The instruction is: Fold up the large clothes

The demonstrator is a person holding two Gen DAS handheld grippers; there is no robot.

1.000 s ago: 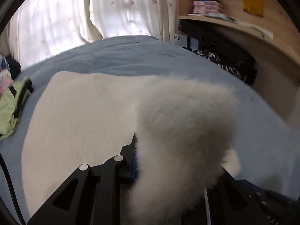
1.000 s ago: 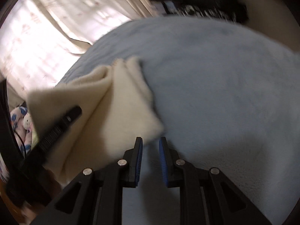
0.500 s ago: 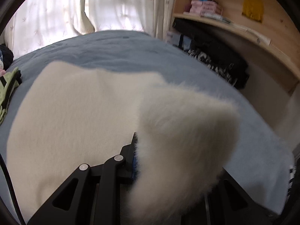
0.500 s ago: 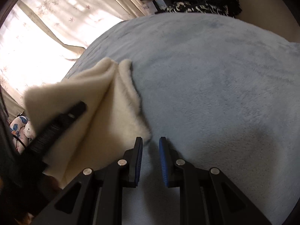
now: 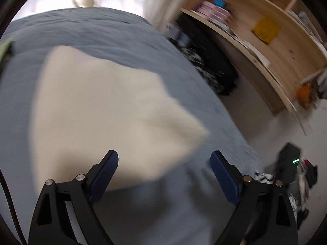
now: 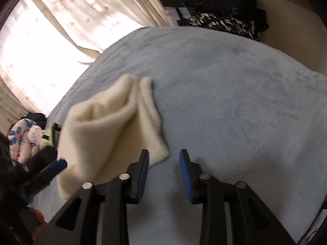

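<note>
Left wrist view, left gripper [image 5: 164, 170]: jaws standing wide apart, nothing between the blue pads [image 5: 106, 175], holding nothing.
Garment under it: cream fleece garment [image 5: 106, 110] lying on the blue-grey bed cover [image 5: 114, 32], its near edge sitting just ahead of the fingertips; pic is blurred, so can't tell if the left pad is touching it.
Garment shape: one corner pointing right, twd the bed edge.
Room, left cam: wooden shelves [image 5: 271, 47] w/ books & a yellow item at right, dark bags [image 5: 212, 61] on the floor below, clutter at lower right.
Right wrist view, right gripper [image 6: 164, 164]: jaws partly apart, gap showing bare bed cover [image 6: 235, 102], gripping nothing.
Garment, right cam: folded garment [image 6: 106, 130] lying left of the gap, its near corner just beside the left pad; folds are bunching up twd the far end.
Left gripper, seen from right cam: left gripper [image 6: 51, 168] sitting at the garment's left edge, jaw state unclear from this angle.
Background, right cam: curtains [image 6: 61, 30] w/ bright window behind, pile of patterned clothes [image 6: 26, 134] at far left.
</note>
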